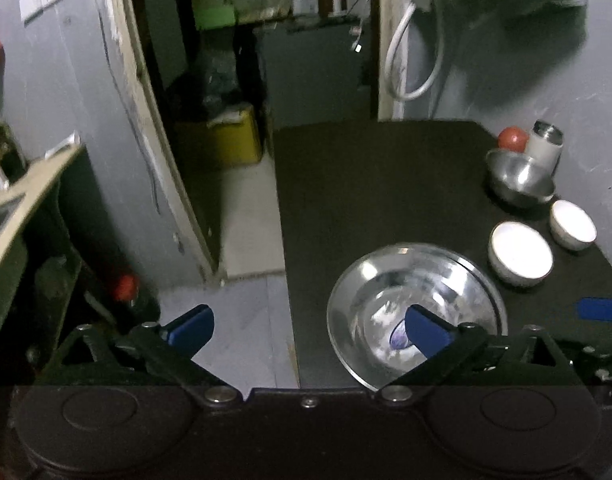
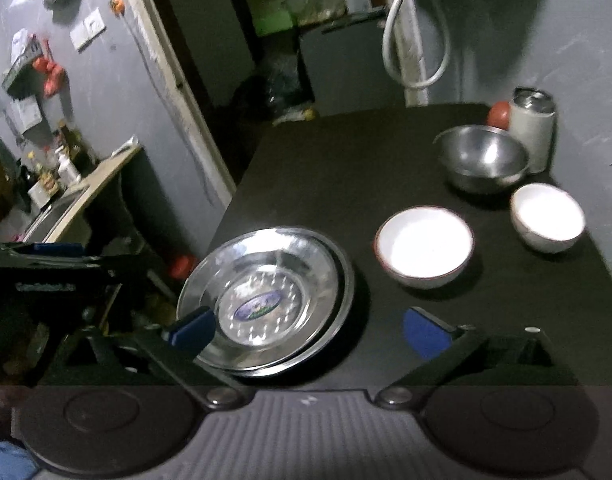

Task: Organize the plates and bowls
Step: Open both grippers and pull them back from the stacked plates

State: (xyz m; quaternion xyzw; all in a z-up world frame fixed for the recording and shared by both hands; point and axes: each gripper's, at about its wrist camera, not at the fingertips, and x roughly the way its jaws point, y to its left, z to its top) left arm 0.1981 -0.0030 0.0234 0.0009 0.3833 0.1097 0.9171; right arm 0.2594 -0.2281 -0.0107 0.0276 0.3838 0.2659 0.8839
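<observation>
Both claws, left claw point(image 1: 308, 326) and right claw point(image 2: 308, 328), hang spread and empty over stacked shiny steel plates point(image 2: 266, 300) overhanging the black table's point(image 2: 346, 168) left edge; a nudge could tip them floorward.

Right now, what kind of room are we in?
Probably a small home kitchen: steel plates and white bowls on a dark table, plus a counter with a sink and bottles by the wall.
</observation>
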